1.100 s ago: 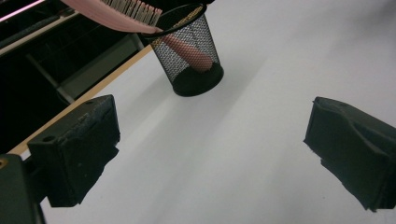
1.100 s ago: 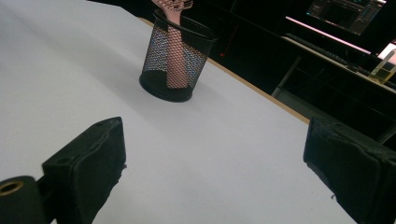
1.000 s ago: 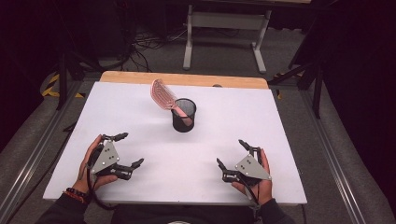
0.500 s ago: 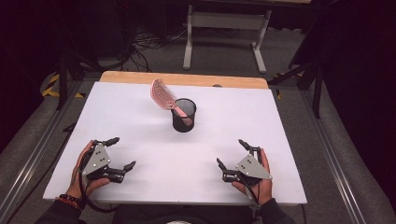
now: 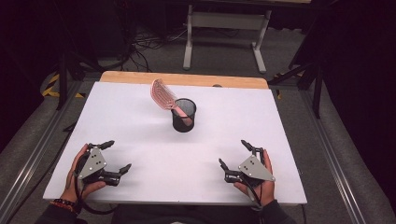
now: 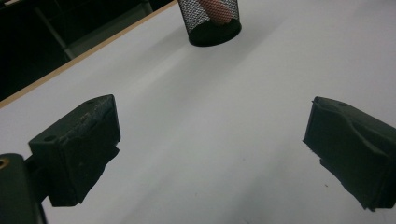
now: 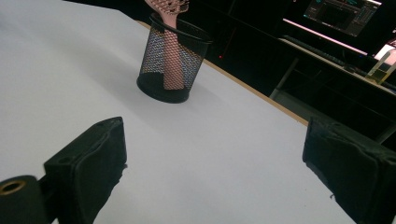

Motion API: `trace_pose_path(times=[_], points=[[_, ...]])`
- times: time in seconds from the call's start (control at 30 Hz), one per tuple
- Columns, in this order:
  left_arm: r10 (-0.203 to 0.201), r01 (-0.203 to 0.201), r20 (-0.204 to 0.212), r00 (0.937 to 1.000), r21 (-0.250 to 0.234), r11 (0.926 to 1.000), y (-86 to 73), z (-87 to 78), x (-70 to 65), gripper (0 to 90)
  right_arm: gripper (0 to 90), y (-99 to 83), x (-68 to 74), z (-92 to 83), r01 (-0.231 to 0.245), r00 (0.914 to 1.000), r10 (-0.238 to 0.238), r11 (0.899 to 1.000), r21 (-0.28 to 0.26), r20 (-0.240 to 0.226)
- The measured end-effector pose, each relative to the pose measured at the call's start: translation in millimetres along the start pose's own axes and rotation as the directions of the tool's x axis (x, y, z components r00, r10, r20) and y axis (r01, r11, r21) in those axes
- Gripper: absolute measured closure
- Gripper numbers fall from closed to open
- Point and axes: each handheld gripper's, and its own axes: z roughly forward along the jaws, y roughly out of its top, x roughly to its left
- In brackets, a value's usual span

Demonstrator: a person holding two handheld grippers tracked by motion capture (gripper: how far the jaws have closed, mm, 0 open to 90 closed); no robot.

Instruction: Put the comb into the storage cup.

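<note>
A black mesh cup (image 5: 184, 115) stands upright on the white table (image 5: 140, 130), a little behind its middle. A pink hairbrush (image 5: 163, 95) sits handle-down in the cup and leans to the left. The cup (image 6: 211, 20) appears far ahead in the left gripper view, and the cup (image 7: 173, 60) with the brush handle (image 7: 172, 56) inside shows in the right gripper view. My left gripper (image 5: 116, 157) rests near the front left, open and empty. My right gripper (image 5: 233, 154) rests near the front right, also open and empty.
A wooden strip (image 5: 187, 79) runs along the table's far edge. Behind it stand a grey stand (image 5: 224, 28) and floor cables (image 5: 144, 44). Metal rails (image 5: 336, 163) flank both sides. A desk with a screen (image 7: 343, 16) lies beyond the table.
My left hand has drawn its gripper back toward the front left edge of the table. The right gripper, cup and brush have stayed put.
</note>
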Motion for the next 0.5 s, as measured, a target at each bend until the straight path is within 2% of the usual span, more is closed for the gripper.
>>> trace_pose_path(times=[0.27, 0.5], points=[[-0.004, 0.004, -0.004, 1.0000, 0.001, 1.0000, 0.5, 0.4, 0.0, 4.4, 6.9, 0.8, -1.8, -2.5, -0.009, 1.0000, 0.009, 1.000, -0.006, -0.002], [-0.002, 0.002, 0.008, 1.0000, -0.004, 1.0000, 0.3, 0.9, -0.6, 4.4, 7.0, 1.1, 1.3, -0.8, 0.003, 1.0000, -0.003, 1.000, 0.000, -0.009]])
